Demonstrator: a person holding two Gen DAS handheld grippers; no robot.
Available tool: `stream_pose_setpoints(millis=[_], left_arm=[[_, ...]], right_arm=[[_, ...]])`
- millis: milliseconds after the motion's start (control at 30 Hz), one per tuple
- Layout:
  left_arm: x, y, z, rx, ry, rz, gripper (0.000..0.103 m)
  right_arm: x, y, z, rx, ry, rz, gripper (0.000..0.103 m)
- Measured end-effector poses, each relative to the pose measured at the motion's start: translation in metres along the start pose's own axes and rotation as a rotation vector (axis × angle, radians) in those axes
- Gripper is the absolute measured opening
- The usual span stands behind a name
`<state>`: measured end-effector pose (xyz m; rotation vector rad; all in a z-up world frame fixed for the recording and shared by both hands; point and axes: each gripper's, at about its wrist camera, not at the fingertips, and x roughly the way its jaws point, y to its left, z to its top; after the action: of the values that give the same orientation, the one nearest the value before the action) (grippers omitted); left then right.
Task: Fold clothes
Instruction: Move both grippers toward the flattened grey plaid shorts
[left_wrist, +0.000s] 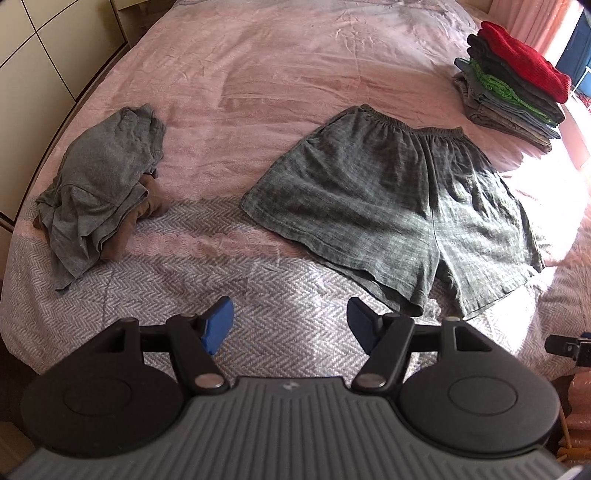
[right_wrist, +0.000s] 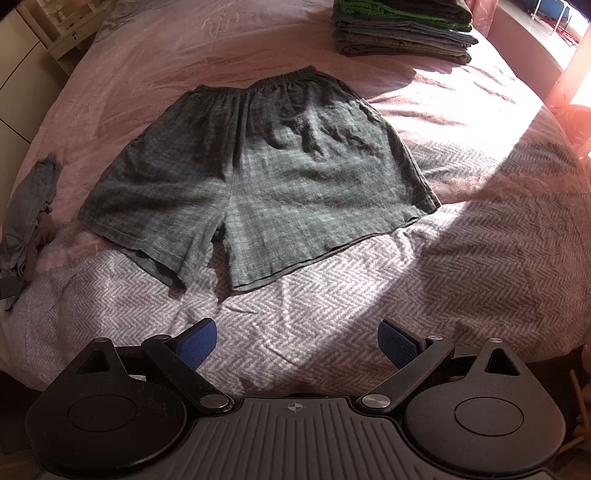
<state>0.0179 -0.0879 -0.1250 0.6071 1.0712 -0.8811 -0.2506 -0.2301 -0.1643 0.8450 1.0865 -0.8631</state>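
The grey shorts (right_wrist: 255, 177) are lying flat on the bed (right_wrist: 461, 266), waistband far, leg hems near — long axis running away from both grippers. The right gripper (right_wrist: 297, 345) is hovering just short of the hems, nearer and squarer on; the left gripper (left_wrist: 290, 326) is sitting off to their left. Both jaws are gaping, empty. A crumpled pile (left_wrist: 99, 188) is waiting leftward, a folded stack (left_wrist: 513, 96) beyond — pink herringbone cover, sunlit room.
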Motion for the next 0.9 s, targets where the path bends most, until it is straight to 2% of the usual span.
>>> stream_pose_setpoints(millis=[133, 267, 300, 333, 367, 567, 633, 800, 833, 900], left_arm=[[0.014, 0.005, 0.01, 0.023, 0.013, -0.024, 0.064], [0.039, 0.018, 0.029, 0.064, 0.022, -0.066, 0.063], [0.047, 0.022, 0.034, 0.071, 0.026, -0.085, 0.062], [0.055, 0.027, 0.04, 0.079, 0.03, -0.104, 0.06], [0.064, 0.032, 0.045, 0.086, 0.033, -0.124, 0.058], [0.118, 0.068, 0.077, 0.072, 0.071, -0.211, 0.057], [0.135, 0.081, 0.087, 0.044, 0.093, -0.24, 0.057], [0.161, 0.106, 0.101, -0.033, 0.131, -0.321, 0.057], [0.165, 0.111, 0.103, -0.049, 0.137, -0.337, 0.057], [0.171, 0.117, 0.105, -0.072, 0.146, -0.37, 0.057]], right_arm=[[0.007, -0.014, -0.002, 0.086, 0.005, 0.06, 0.096], [0.018, -0.016, -0.005, 0.241, -0.001, 0.169, 0.096], [0.023, -0.016, -0.006, 0.29, -0.002, 0.2, 0.093], [0.028, -0.017, -0.008, 0.339, -0.004, 0.23, 0.078], [0.034, -0.017, -0.009, 0.398, -0.004, 0.263, 0.072], [0.081, -0.002, -0.025, 0.779, -0.034, 0.475, 0.069], [0.097, 0.003, -0.03, 0.88, -0.062, 0.517, 0.055], [0.131, 0.007, -0.053, 1.202, -0.119, 0.64, 0.054], [0.135, 0.009, -0.057, 1.247, -0.125, 0.668, 0.048], [0.144, 0.013, -0.064, 1.329, -0.137, 0.719, 0.045]])
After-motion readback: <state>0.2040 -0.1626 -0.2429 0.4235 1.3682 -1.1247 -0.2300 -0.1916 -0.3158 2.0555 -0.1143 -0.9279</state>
